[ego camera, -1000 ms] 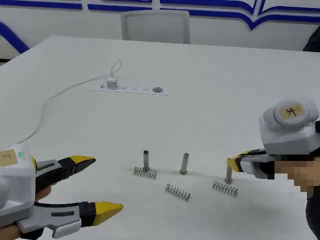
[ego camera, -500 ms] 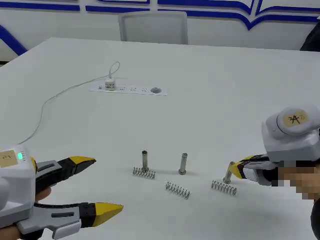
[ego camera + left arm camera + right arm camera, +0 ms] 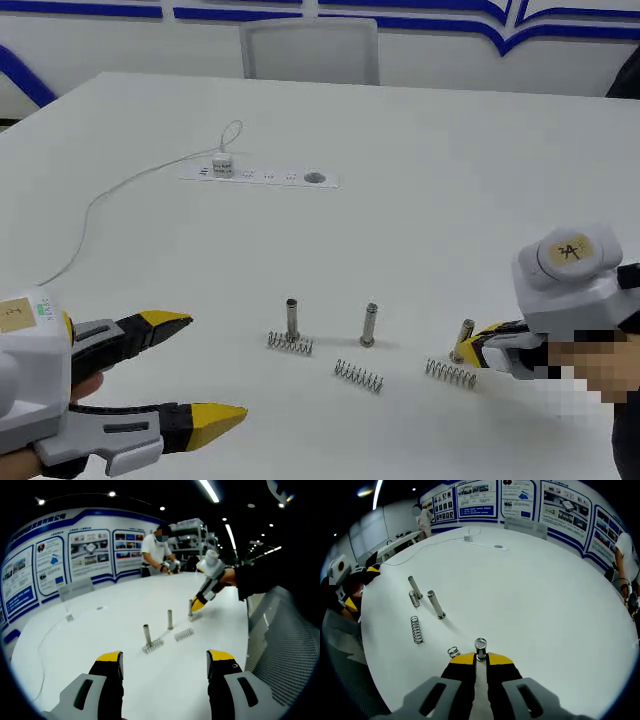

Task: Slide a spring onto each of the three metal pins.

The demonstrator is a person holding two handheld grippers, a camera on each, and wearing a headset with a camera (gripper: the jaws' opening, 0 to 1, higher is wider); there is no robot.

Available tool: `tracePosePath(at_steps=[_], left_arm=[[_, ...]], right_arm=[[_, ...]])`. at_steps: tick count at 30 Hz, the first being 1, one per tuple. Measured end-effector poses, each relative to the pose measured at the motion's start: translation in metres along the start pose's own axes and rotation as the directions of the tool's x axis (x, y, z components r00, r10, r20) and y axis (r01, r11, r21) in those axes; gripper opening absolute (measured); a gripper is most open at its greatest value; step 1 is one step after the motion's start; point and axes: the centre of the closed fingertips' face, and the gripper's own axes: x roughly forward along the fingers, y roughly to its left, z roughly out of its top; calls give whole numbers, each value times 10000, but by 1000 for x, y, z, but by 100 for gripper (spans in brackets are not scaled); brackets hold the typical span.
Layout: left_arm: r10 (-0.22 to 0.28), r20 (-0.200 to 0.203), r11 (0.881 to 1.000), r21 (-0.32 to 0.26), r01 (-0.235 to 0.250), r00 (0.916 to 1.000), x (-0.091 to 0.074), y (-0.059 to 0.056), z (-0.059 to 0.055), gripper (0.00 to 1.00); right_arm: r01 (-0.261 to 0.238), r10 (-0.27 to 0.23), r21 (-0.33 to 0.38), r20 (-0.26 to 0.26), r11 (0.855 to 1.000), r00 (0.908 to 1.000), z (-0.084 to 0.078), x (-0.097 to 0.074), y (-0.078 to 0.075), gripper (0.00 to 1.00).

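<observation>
In the head view the right tongs (image 3: 468, 352) are low at the white table (image 3: 450, 180). Their yellow tips meet the lower part of the right pin (image 3: 465, 334), which leans away from upright. How the tips stand is hard to read there. The right gripper view makes it plain: the two jaws are drawn narrow with the pin pinched between them, and its round end shows just past the tips.

The left tongs (image 3: 205, 367) hover at the near left side of the table, well apart from the parts. Their jaws are wide, with nothing between them; the left gripper view shows the same wide gap from behind.

The left pin (image 3: 292, 318) and the middle pin (image 3: 370, 324) stand upright with bare shafts. The pins are smooth, shiny grey metal cylinders.

Three thin wire coils lie flat on the table. The left spring (image 3: 290, 344) lies at the foot of the left pin. The middle spring (image 3: 358, 376) is nearer to the person, just in front of the middle pin. The right spring (image 3: 451, 374) is just beside the held pin.

The tongs have white plastic bodies and black jaws. The head view shows a white power strip (image 3: 262, 177) with a thin cable (image 3: 120, 188) farther back. The left gripper view shows another person (image 3: 156, 550) standing beyond the table.
</observation>
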Motion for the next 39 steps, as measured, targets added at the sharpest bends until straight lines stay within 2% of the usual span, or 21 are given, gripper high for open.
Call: tracePosePath(at_steps=[19, 29, 32, 34, 35, 39], left_arm=[[-31, -77, 10000, 46, 31, 10000, 0, -2, 0, 69], [-92, -79, 9999, 55, 93, 9999, 1, -3, 0, 69], [-124, -74, 9999, 68, 125, 9999, 1, -4, 1, 69], [-145, -71, 9999, 70, 145, 9999, 2, -4, 1, 69], [-154, -74, 9999, 73, 154, 9999, 2, -4, 1, 69], [-182, -68, 9998, 68, 182, 9998, 2, -5, 1, 69]], right_arm=[[-245, 254, -452, 192, 9987, 9995, 8, 6, 5, 10], [-327, 347, -507, 384, 9982, 9987, 8, -14, 4, 14], [-569, 599, -702, 424, 9959, 9973, 7, -18, 8, 15], [-1081, 1113, -1025, 255, 9888, 9935, 3, -19, 18, 16], [-1161, 1195, -1172, 231, 9863, 9926, 1, -18, 20, 17], [-1621, 1569, -1919, -421, 9679, 9867, -15, -14, 27, 18]])
